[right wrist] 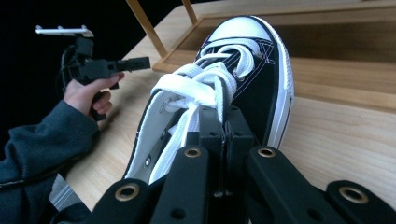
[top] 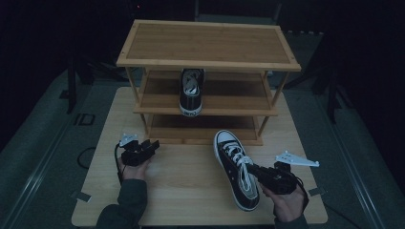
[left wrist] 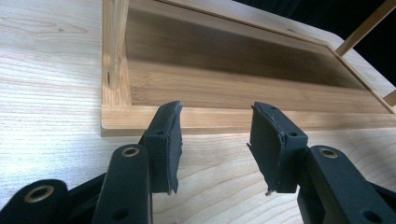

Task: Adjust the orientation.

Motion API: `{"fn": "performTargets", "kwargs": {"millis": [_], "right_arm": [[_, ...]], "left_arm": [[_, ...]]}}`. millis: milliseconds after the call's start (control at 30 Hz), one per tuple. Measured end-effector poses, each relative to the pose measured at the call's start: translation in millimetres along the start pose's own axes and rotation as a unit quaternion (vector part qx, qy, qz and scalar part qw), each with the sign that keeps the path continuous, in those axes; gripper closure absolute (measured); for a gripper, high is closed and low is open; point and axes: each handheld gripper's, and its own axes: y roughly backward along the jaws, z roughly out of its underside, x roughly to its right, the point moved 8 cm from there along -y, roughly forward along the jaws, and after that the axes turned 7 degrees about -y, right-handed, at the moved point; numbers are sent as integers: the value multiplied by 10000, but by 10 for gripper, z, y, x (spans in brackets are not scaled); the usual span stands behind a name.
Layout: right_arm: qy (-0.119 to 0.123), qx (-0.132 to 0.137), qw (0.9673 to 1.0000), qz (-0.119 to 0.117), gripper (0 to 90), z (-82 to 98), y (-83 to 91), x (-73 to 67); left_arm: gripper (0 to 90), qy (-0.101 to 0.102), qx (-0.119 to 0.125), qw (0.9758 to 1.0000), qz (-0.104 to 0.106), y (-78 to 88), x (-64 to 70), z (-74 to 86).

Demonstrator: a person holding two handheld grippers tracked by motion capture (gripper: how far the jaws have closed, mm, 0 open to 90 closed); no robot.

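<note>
A black-and-white high-top sneaker [top: 234, 167] [right wrist: 254, 70] lies on the wooden table in front of the shoe rack [top: 205, 43], its toe toward the rack. My right gripper [top: 253, 168] [right wrist: 224, 126] is shut on the sneaker's upper beside the white laces. A matching sneaker [top: 191, 90] stands on the rack's middle shelf, heel outward. My left gripper [top: 152, 144] [left wrist: 215, 140] is held low by the rack's front left corner, jaws open and empty, facing the bottom shelf [left wrist: 233, 88]. In the right gripper view the left gripper [right wrist: 140, 62] shows farther off in a hand.
The three-tier bamboo rack fills the far half of the light wooden table [top: 181, 186]. Its top and bottom shelves are bare. The room around the table is dark, with stands on the floor at both sides.
</note>
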Motion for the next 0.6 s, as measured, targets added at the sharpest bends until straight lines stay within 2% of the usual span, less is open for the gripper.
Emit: {"fn": "performTargets", "kwargs": {"millis": [333, 600], "right_arm": [[116, 110, 9998, -76, 888, -115, 73, -115], [114, 225, 9996, -124, 888, -194, 149, -173]], "left_arm": [[539, 0, 2, 10000, -3, -1, -2, -1], [539, 11, 13, 10000, 4, -2, -5, -4]]}}
